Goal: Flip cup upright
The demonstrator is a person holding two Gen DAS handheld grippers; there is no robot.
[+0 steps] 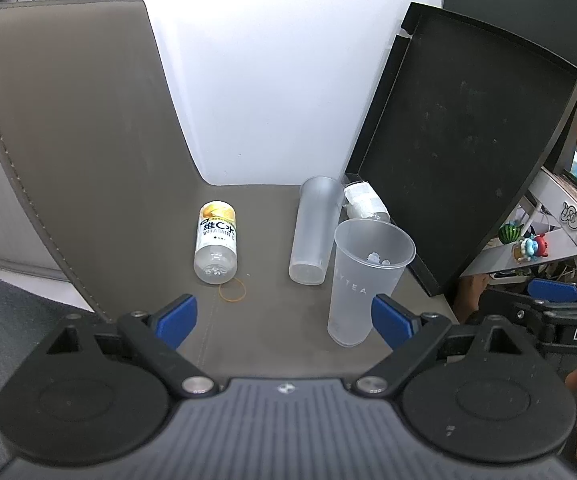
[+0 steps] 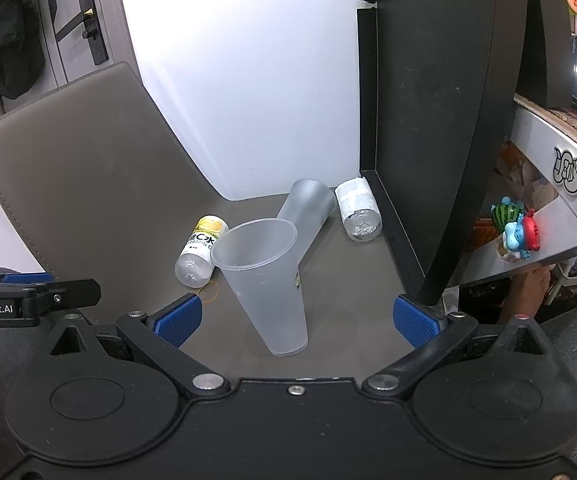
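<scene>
A clear frosted plastic cup (image 1: 362, 280) stands upright on the brown seat, mouth up; it also shows in the right wrist view (image 2: 266, 280). A second frosted cup (image 1: 314, 228) lies on its side behind it, base toward me, and shows in the right wrist view (image 2: 308, 208). My left gripper (image 1: 284, 320) is open and empty, with the upright cup just inside its right finger. My right gripper (image 2: 294, 320) is open and empty, with the upright cup between its fingers but untouched.
A vitamin-water bottle (image 1: 217, 236) lies on the seat at left with a rubber band (image 1: 232, 291) beside it. Another bottle (image 2: 357, 210) lies against a black tray (image 1: 468, 152) leaning at right. The chair back (image 1: 68, 140) rises at left.
</scene>
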